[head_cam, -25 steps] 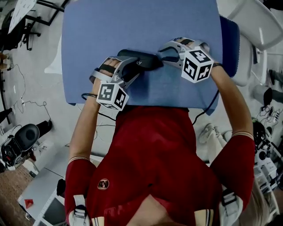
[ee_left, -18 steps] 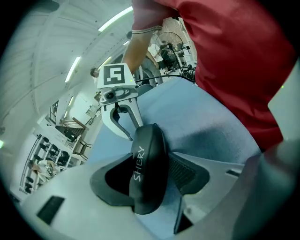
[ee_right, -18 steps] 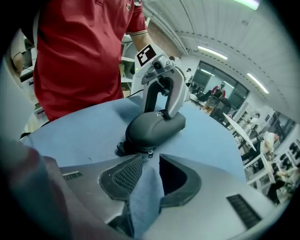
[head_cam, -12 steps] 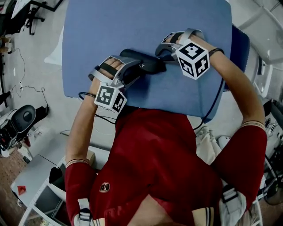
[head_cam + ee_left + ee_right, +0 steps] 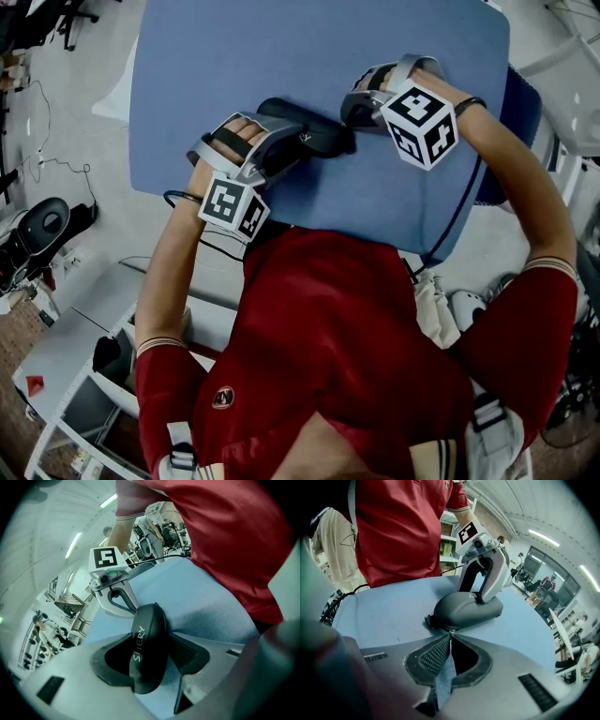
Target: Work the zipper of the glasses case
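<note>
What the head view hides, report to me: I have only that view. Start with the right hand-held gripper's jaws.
Observer: The right hand-held gripper has just been closing. Its jaw tips meet on the small metal zipper pull at the end of the glasses case that faces it.
Operator: Now the left one.
Observer: The left hand-held gripper clamps the case across its width, one jaw pressing each side.
Operator: Give me any marking on the case.
Observer: White lettering along its top reads SHERY.
</note>
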Tool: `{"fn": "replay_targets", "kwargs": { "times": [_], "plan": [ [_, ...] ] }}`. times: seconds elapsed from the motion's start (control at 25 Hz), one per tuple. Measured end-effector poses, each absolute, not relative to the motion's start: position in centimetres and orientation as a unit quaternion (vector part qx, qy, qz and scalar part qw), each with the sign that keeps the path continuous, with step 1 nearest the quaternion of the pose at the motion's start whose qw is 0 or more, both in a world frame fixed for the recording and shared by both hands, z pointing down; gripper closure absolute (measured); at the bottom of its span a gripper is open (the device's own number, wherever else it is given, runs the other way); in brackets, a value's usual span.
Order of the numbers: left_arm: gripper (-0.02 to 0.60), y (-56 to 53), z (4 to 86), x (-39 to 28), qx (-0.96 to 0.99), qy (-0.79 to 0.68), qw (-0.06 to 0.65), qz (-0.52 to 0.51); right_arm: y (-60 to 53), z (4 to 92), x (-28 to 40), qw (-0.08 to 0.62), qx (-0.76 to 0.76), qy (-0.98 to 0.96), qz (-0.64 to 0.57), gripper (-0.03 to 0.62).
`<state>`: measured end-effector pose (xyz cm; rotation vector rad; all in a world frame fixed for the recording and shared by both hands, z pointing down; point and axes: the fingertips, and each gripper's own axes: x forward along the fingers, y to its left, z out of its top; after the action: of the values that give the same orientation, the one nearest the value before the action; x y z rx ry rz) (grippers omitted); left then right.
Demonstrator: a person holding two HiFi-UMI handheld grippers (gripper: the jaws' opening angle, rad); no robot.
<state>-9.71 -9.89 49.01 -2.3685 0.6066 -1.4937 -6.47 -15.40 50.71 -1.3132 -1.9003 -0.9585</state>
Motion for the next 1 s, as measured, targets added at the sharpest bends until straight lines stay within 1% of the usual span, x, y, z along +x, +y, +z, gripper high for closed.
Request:
{"fn": "replay_targets", "kwargs": {
  "times": [0.04,0.56,1.0],
  "plan": [
    [0.362,-9.9,49.1,-9.7,-0.819,0.21,0.137,-0.516,-15.5,50.8,-6.4,0.315,-0.497,-0.724,-0.36,0.591],
    [0.362,-10.0,49.2,-9.7,-0.819,0.216,0.129,-0.516,-15.2,51.2,-6.9,0.325,-0.485,-0.734,-0.347,0.591],
    [0.362,-9.9,49.2,-9.9,-0.817,0.23,0.115,-0.516,-14.9,51.0,-5.8,0.367,-0.459,-0.742,-0.324,0.595]
  ]
}}
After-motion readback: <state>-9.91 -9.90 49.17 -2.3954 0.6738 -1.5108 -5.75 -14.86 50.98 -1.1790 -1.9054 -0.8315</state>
